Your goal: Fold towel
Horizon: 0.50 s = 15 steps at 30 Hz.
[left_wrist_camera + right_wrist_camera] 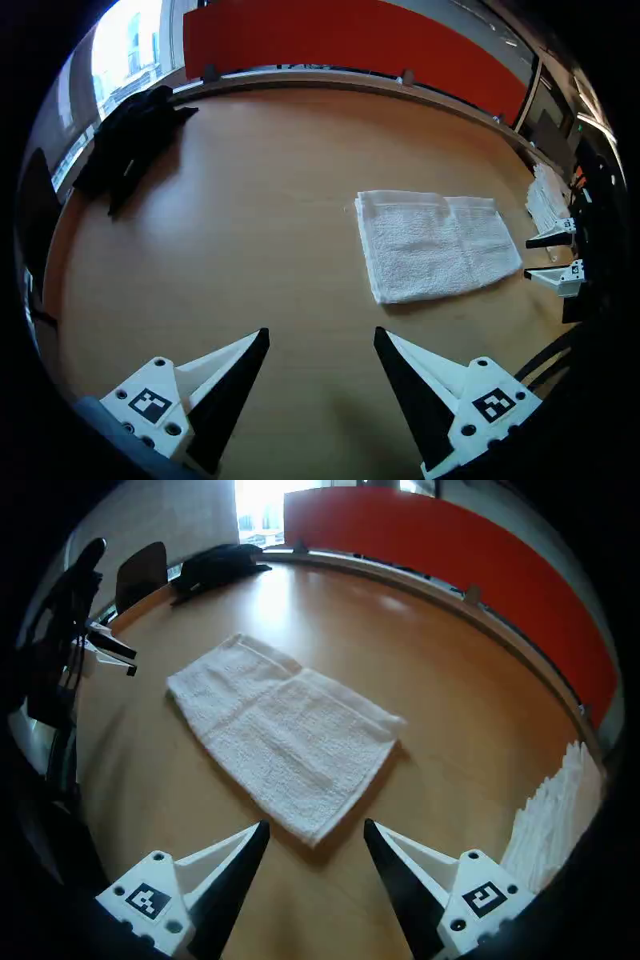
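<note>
The left gripper point(320, 331) is held low over the wooden table point(264, 200), pointing straight ahead to 12 o'clock. Its two fingers are spread wide with only bare wood between them. In the right gripper view it shows small at 9 o'clock point(134, 662), to the side of the towel's far end.

The right gripper point(316, 823) points along the table too. Its fingers are parted and grasp nothing, and the near corner of the towel point(280, 736) sits just beyond the gap between their tips. Whether the tips touch the cloth cannot be told. In the left gripper view this gripper stands at 3 o'clock point(528, 258), fingers apart, just beside the towel's short edge.

The white towel point(436, 244) lies flat on the table at 3 o'clock in the left gripper view, and about the centre of the right gripper view, running from 10 to 6 o'clock. It is a folded oblong, with the edge of an upper layer crossing it partway along.

Bare wood lies all around the towel, widest from the centre out to 9 o'clock in the left gripper view. The table's far edge carries a low rail under a red panel point(344, 40) at 12 o'clock. A dark garment point(132, 140) lies at 10 o'clock by a bright window point(120, 48), well apart from the towel. A stack of white cloths point(552, 824) sits at 4 o'clock in the right gripper view, near the table's edge
</note>
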Each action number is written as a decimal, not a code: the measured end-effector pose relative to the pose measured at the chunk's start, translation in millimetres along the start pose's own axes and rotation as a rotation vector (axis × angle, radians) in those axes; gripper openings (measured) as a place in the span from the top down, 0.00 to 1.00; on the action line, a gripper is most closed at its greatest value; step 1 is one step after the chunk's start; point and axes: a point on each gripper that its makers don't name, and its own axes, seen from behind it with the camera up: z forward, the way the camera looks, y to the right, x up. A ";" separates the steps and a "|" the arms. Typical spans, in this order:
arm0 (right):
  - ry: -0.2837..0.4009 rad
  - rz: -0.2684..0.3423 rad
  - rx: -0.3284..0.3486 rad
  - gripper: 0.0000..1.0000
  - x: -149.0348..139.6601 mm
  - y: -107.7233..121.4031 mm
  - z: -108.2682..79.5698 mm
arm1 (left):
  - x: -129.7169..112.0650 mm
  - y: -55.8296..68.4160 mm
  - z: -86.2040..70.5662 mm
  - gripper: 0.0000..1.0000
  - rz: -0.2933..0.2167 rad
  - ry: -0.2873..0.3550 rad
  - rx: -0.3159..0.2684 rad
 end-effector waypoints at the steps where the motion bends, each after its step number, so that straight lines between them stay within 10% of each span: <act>1: -0.005 -0.004 0.004 0.14 -2.1 -0.6 1.1 | -1.2 -1.2 -0.6 0.03 -0.003 -0.001 0.002; 15: -0.052 -0.006 0.037 0.51 -19.3 -2.2 8.3 | -9.3 -8.8 -5.7 0.02 -0.021 -0.007 0.013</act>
